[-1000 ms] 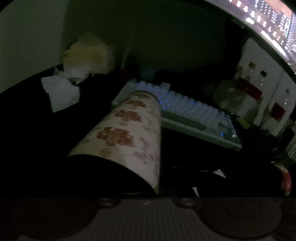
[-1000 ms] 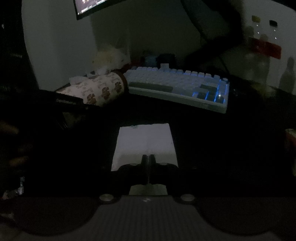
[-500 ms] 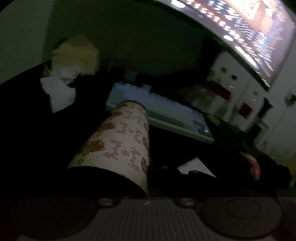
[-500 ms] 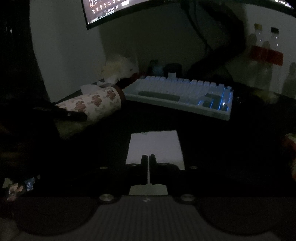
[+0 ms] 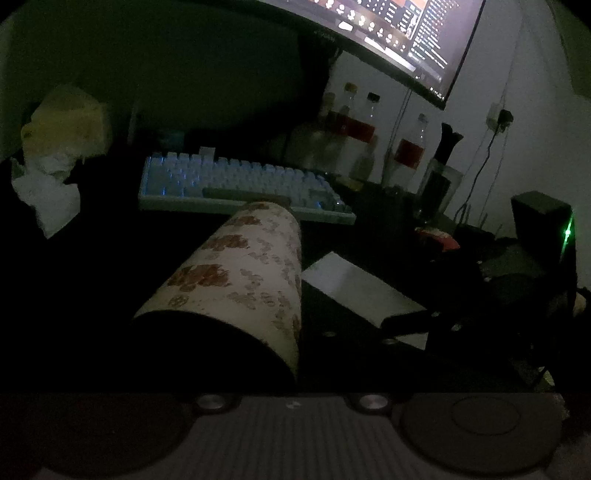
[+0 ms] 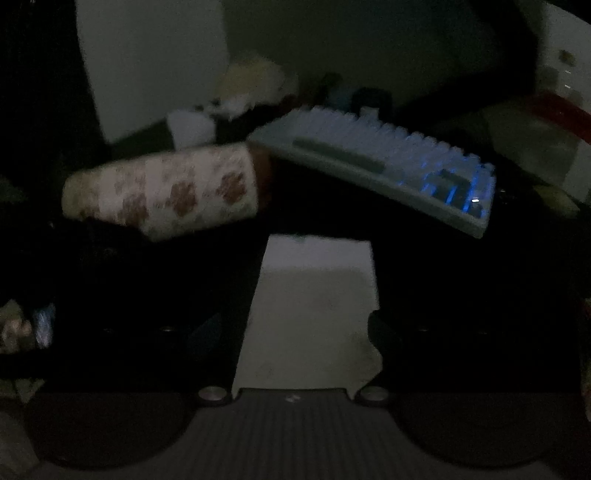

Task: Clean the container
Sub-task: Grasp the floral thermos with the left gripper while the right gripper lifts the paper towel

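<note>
The scene is very dark. A cream cylindrical container [image 5: 243, 273] with brown flower prints lies along my left gripper, which is shut on it; the fingers are lost in shadow. In the right wrist view the container [image 6: 166, 192] hangs sideways at the left, above the dark desk. A white folded tissue [image 6: 314, 302] lies flat on the desk between my right gripper's spread fingers. My right gripper [image 6: 306, 332] is open over it. The tissue also shows in the left wrist view [image 5: 354, 284], with the right gripper [image 5: 410, 321] at its near edge.
A backlit white keyboard [image 5: 236, 184] lies behind the container. A monitor [image 5: 399, 33] hangs above. Several bottles [image 5: 354, 136] stand at the back right. Crumpled tissues [image 5: 48, 184] and a yellowish bundle [image 5: 62, 125] sit at the far left. A dark box with a green light [image 5: 543, 229] stands right.
My right gripper has opened over the white tissue, where it was shut before. My left gripper has swung right with the container, bringing the tissue and the right gripper into view.
</note>
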